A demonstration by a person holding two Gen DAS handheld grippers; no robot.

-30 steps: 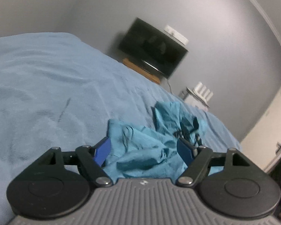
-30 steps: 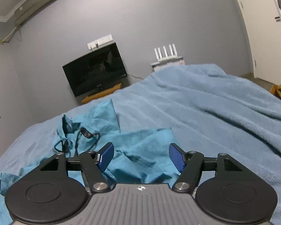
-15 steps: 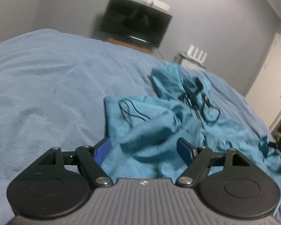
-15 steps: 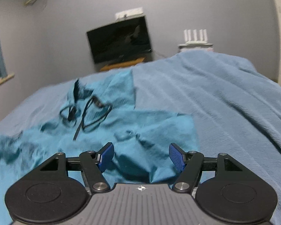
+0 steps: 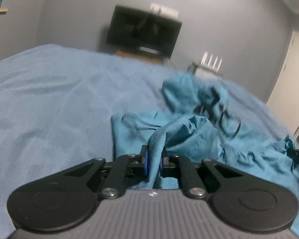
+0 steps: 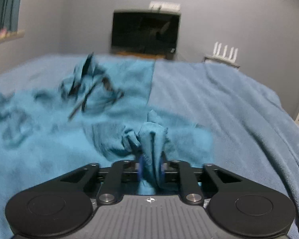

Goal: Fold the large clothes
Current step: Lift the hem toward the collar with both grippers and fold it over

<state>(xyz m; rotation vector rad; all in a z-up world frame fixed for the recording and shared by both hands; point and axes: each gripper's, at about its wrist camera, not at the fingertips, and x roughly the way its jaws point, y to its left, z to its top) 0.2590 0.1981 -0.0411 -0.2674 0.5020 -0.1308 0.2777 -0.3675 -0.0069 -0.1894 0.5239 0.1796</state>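
Observation:
A crumpled teal garment [image 5: 191,137] with black drawstrings [image 5: 227,119] lies on the blue bed cover [image 5: 49,99]. My left gripper [image 5: 153,156] is shut on a raised fold of its near edge; cloth stands up between the blue pads. In the right wrist view the same teal garment [image 6: 49,139] spreads to the left, its drawstrings [image 6: 89,97] blurred. The jaws of my right gripper [image 6: 151,164] are closing, and a bunched fold of the garment is pinched between the pads.
The blue bed cover [image 6: 239,109] stretches away on all sides. Behind the bed, a dark television [image 5: 143,31] hangs on the grey wall and a white router [image 6: 225,52] stands on a shelf. A pale door [image 5: 285,69] is at the far right.
Both grippers stood open over the garment before; both have now closed on folds of its near edge. Both views have rolled level and sunk a little toward the cloth.

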